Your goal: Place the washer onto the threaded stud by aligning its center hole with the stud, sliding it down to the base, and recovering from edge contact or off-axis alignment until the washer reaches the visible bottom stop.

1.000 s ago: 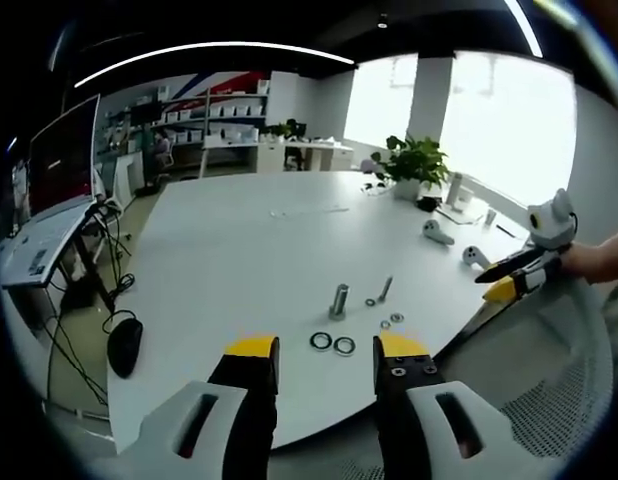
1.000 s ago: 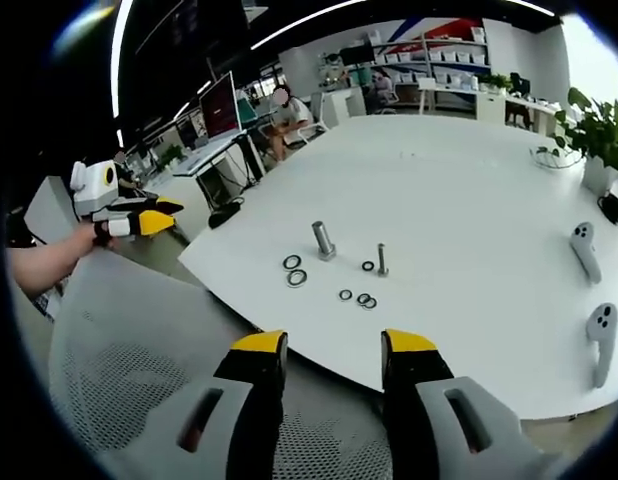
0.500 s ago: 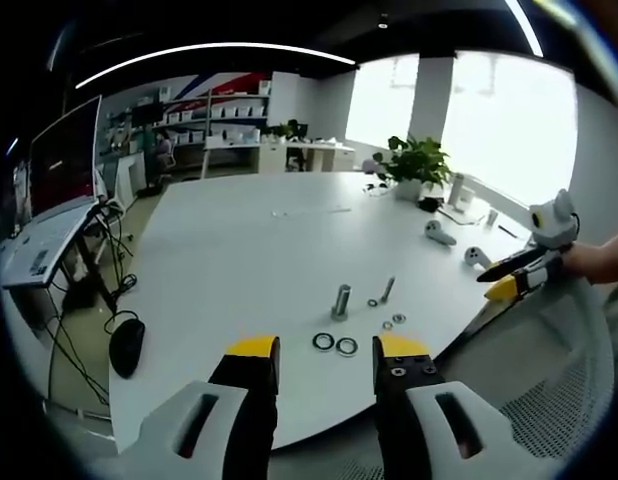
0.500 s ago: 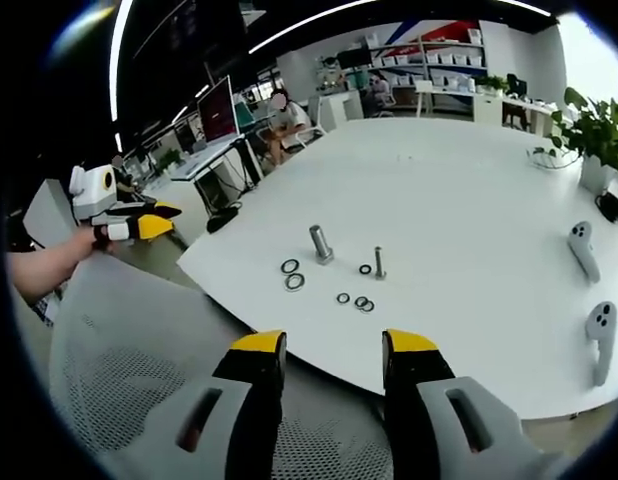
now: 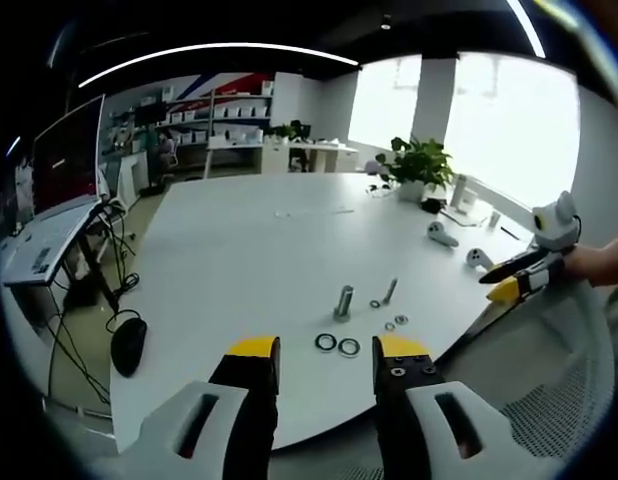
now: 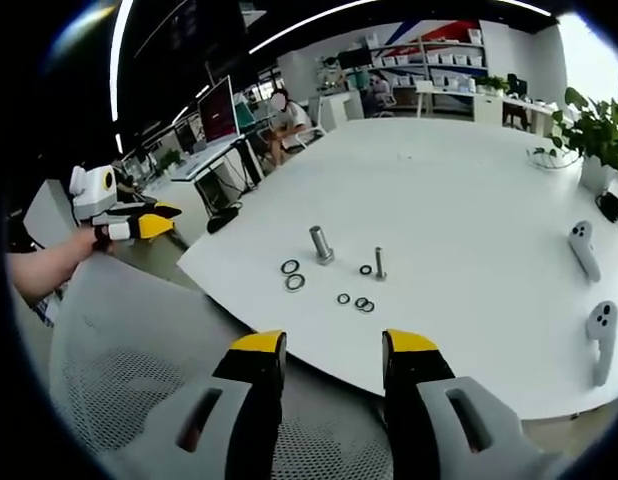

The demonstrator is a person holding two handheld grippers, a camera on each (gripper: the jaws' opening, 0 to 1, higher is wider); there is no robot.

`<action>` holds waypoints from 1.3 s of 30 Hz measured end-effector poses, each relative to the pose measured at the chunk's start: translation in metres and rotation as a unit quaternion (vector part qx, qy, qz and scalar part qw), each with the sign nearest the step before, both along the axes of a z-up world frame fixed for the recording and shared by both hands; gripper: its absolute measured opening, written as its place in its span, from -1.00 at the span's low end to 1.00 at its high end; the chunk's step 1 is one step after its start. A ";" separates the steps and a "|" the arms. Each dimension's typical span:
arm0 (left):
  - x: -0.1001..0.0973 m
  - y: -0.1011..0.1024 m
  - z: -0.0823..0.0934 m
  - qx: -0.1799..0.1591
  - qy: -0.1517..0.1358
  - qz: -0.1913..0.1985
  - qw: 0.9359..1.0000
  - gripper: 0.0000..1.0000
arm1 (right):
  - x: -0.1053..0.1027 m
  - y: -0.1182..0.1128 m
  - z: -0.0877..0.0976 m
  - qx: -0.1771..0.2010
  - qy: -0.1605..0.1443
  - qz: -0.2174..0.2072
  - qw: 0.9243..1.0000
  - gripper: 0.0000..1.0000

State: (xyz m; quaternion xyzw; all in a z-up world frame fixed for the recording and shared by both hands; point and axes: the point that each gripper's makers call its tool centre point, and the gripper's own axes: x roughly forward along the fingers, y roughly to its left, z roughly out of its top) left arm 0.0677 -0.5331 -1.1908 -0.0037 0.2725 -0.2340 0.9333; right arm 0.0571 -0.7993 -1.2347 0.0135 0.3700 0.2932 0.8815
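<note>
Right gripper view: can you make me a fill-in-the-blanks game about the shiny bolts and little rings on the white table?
1. The thick silver bolt stands upright on the ____ round table.
2. The thin silver stud has ____ washers on it.
3. The right gripper has jaws with ____ tips.
4. The two large dark washers lie nearest the ____ bolt.

Missing words: white; no; yellow; thick

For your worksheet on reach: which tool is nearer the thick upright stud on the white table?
Hard to call; perhaps the left tool, off the table's near edge facing the stud. The right tool waits off the adjoining edge.
</note>
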 end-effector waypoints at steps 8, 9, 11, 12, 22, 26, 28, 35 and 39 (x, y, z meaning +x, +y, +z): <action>-0.001 -0.001 -0.003 0.002 0.007 -0.003 1.000 -0.31 | 0.000 0.000 0.000 -0.001 0.002 0.000 1.000 -0.19; -0.001 -0.001 -0.003 0.003 0.007 -0.003 1.000 -0.31 | 0.000 0.000 0.000 0.000 0.002 -0.001 1.000 -0.19; -0.002 -0.001 -0.004 0.003 0.011 -0.004 1.000 -0.31 | 0.000 -0.001 0.000 0.001 0.001 -0.002 1.000 -0.19; -0.002 -0.002 -0.004 0.003 0.012 -0.004 1.000 -0.32 | 0.000 -0.001 0.000 0.001 0.001 -0.003 1.000 -0.19; -0.002 -0.003 -0.007 0.002 0.025 -0.005 1.000 -0.29 | 0.002 -0.001 0.003 0.008 -0.003 -0.006 1.000 -0.19; -0.005 -0.007 -0.012 0.018 0.036 -0.022 0.999 -0.29 | 0.002 -0.001 0.003 0.010 -0.005 -0.006 1.000 -0.19; -0.006 -0.007 -0.013 0.020 0.039 -0.025 0.999 -0.30 | 0.002 -0.001 0.003 0.011 -0.005 -0.006 1.000 -0.19; -0.008 -0.006 -0.016 0.032 0.054 -0.026 0.998 -0.30 | 0.003 -0.001 0.004 0.015 -0.008 -0.007 1.000 -0.19; -0.008 -0.006 -0.022 0.038 0.070 -0.028 0.996 -0.28 | 0.003 -0.001 0.004 0.014 -0.007 -0.007 1.000 -0.19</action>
